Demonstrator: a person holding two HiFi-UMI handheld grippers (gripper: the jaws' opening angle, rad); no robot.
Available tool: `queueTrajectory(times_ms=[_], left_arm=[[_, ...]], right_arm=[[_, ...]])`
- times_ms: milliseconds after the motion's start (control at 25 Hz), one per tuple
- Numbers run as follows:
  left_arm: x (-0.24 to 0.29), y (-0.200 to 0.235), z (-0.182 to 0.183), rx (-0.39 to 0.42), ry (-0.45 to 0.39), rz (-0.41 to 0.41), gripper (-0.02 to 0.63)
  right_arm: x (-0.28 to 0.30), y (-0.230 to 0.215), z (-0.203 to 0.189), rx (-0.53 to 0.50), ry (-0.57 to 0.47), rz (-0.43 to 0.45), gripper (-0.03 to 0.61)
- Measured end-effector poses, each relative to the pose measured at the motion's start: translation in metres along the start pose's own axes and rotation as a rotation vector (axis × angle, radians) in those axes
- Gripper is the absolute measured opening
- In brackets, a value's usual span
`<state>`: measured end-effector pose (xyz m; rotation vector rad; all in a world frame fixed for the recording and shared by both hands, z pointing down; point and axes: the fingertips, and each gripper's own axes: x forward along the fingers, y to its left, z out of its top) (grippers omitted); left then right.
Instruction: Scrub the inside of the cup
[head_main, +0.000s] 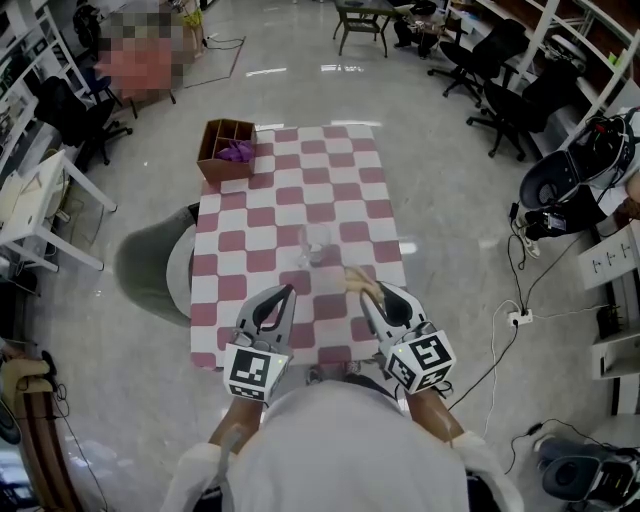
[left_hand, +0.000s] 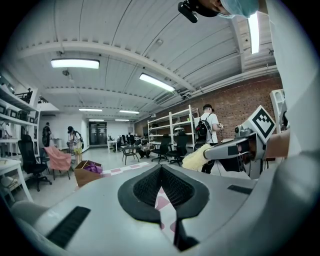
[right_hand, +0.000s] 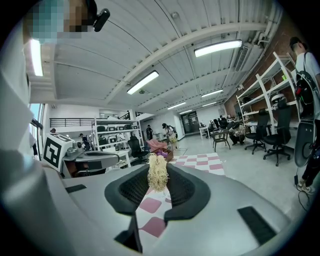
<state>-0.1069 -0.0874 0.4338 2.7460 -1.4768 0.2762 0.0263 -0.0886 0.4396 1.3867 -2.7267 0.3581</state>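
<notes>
A clear cup (head_main: 318, 243) stands upright near the middle of the pink-and-white checked table (head_main: 280, 200). My right gripper (head_main: 372, 294) hovers over the table's near edge, just right of and nearer than the cup, shut on a straw-coloured fibrous scrubber (head_main: 357, 279) that sticks out past the jaws. In the right gripper view the scrubber (right_hand: 157, 172) fills the gap between the pads. My left gripper (head_main: 285, 293) hovers beside it on the left, shut with nothing between the jaws (left_hand: 161, 176). The left gripper view also shows the scrubber (left_hand: 196, 159) in the right gripper.
A brown divided box (head_main: 226, 148) holding something purple sits at the table's far left corner. A grey round seat (head_main: 160, 262) stands left of the table. Office chairs (head_main: 490, 60) and shelves line the far right; cables (head_main: 515, 320) run over the floor at right.
</notes>
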Motion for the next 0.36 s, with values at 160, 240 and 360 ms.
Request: queueTrajectory(times_ms=[160, 240, 360], left_arm=[[-0.0009, 0.0013, -0.0007, -0.004, -0.001, 0.001, 0.032], [-0.0018, 0.0018, -0.0015, -0.007, 0.0, 0.002, 0.032], [-0.0034, 0.0026, -0.0025, -0.017, 0.003, 0.003, 0.032]], right_arm=[[-0.0016, -0.0003, 0.0, -0.001, 0.0, -0.005, 0.112], [-0.0023, 0.0002, -0.0004, 0.0, 0.001, -0.007, 0.112], [-0.0032, 0.0014, -0.0009, 0.001, 0.0, -0.009, 0.113]])
